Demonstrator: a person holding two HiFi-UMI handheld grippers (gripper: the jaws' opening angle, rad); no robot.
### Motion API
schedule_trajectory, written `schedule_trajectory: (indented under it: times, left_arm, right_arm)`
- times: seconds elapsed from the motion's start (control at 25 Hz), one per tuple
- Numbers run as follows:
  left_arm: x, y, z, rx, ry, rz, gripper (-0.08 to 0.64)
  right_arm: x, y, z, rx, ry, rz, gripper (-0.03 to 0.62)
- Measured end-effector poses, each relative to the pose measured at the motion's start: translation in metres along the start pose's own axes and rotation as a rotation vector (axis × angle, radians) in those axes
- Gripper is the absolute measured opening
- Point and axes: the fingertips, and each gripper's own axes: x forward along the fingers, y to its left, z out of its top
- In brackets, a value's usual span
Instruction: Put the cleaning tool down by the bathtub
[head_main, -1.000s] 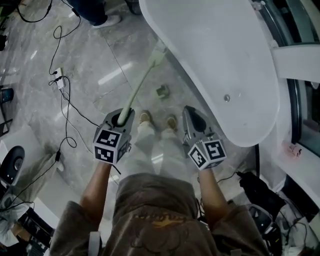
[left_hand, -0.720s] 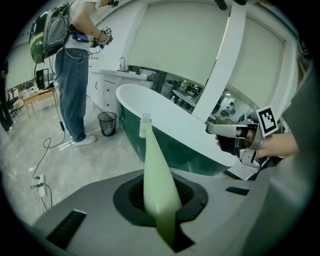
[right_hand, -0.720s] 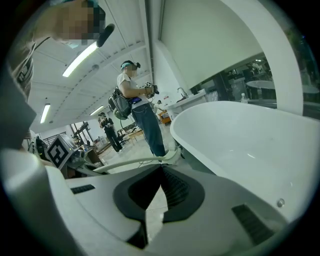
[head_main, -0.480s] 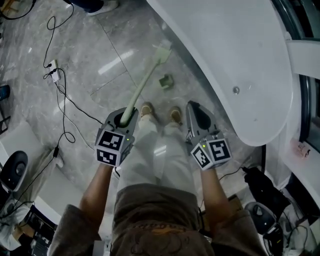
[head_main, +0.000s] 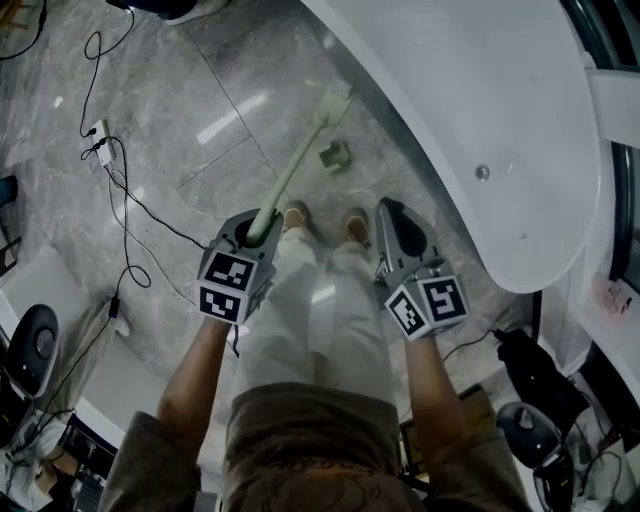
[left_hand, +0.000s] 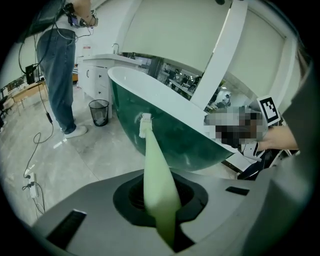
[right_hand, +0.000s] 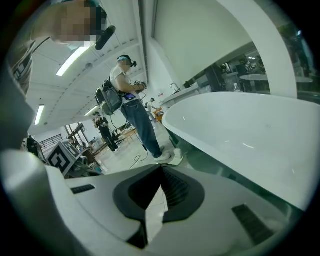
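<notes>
floor (head_main: 180, 130): grey marble, cables (head_main: 130, 200) at left, tub (head_main: 470, 100) curving along the right.
brush (head_main: 290, 175): held in my left gripper (head_main: 258, 228), jaws narrow and clamped on the handle end; head low beside the tub wall.
axis: handle runs forward and down from the gripper, head end toward the tub.
right gripper (head_main: 398, 225): jaws together, empty.
step: i'd lower until the head meets the floor, lay the handle flat along the tub, then release.
</notes>
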Motion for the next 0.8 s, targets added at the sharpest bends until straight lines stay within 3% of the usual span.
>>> schedule_trajectory:
  times: [0.44, 0.8]
  left_arm:
    - [0.063, 0.019, -0.026, 0.016, 0.111, -0.027, 0.026]
    - [0.113, 0.027, -0.068, -0.006, 0.250, -0.047, 0.026]
  right_arm:
    - [0.008, -0.007, -0.012, 0.024, 0.023, -0.012, 0.002]
    - [0.013, -0.013, -0.013, 0.037, 0.028, -0.016, 0.002]
